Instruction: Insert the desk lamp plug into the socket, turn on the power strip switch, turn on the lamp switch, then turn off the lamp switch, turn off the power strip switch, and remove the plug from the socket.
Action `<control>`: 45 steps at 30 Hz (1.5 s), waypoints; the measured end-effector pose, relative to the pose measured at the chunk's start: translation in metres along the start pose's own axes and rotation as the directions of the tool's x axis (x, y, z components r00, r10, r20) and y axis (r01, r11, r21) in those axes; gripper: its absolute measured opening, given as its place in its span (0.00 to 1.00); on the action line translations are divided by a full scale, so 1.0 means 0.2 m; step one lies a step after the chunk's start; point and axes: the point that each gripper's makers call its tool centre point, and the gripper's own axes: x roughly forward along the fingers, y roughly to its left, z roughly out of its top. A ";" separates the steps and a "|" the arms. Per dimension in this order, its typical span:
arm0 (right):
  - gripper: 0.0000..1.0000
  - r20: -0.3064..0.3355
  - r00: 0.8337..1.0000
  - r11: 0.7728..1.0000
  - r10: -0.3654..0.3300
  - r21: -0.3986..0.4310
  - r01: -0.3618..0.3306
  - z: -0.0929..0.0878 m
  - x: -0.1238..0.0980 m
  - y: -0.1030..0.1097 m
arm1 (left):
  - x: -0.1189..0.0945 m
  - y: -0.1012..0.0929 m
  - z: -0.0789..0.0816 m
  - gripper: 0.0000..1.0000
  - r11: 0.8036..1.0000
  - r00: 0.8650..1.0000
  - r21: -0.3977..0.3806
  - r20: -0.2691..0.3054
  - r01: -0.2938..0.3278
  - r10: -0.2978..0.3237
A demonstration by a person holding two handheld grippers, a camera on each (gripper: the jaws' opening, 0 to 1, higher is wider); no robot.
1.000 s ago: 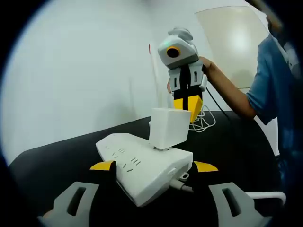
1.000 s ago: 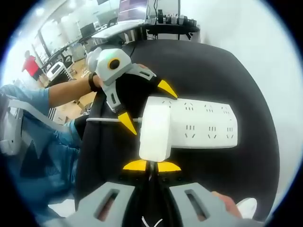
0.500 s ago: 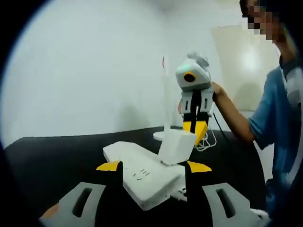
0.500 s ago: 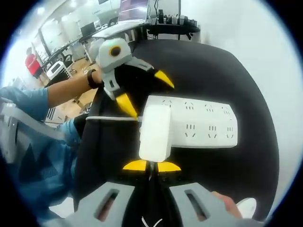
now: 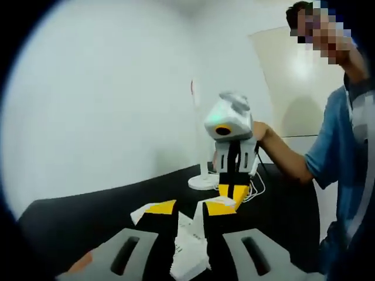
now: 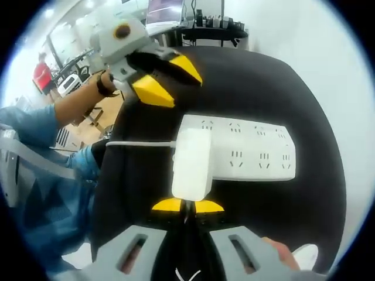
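Plug block seated in the strip, right tool closed at its cord end

The white plug block [image 6: 191,164] stood in the end socket of the one power strip [image 6: 246,153] on the black tabletop [image 6: 281,88]; the right tool [image 6: 187,206] sat just behind it, yellow tips together on what looked like the cord leaving the block — the grip itself was too dark to confirm; the left tool [image 6: 161,79] hovered above and apart from the strip, its tips a little apart around nothing. By my reading, either insertion had just ended or pulling was in hand; the frames did not settle which. A switch press would call for one tip brought down at the strip's cord end. Counted: one strip, one plug, two tools, one lamp base [image 5: 203,182] behind — its stem rising thin against the wall.
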 end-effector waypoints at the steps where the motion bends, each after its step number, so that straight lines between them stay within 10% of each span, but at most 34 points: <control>1: 0.07 0.001 1.000 1.000 0.004 0.003 -0.004 0.00 0.00 0.00 | 0.01 -0.01 0.02 0.11 1.000 1.000 0.015 0.005 0.008 -0.008; 19: 0.07 0.122 0.977 0.976 0.173 0.112 -0.187 0.00 0.01 -0.02 | 0.17 -0.13 0.04 0.00 0.993 0.994 0.072 -0.064 0.089 -0.085; 45: 0.07 0.148 0.964 0.964 0.220 0.121 -0.238 0.00 0.01 -0.03 | 0.26 -0.11 -0.12 0.00 0.995 0.981 -0.001 -0.166 0.098 -0.096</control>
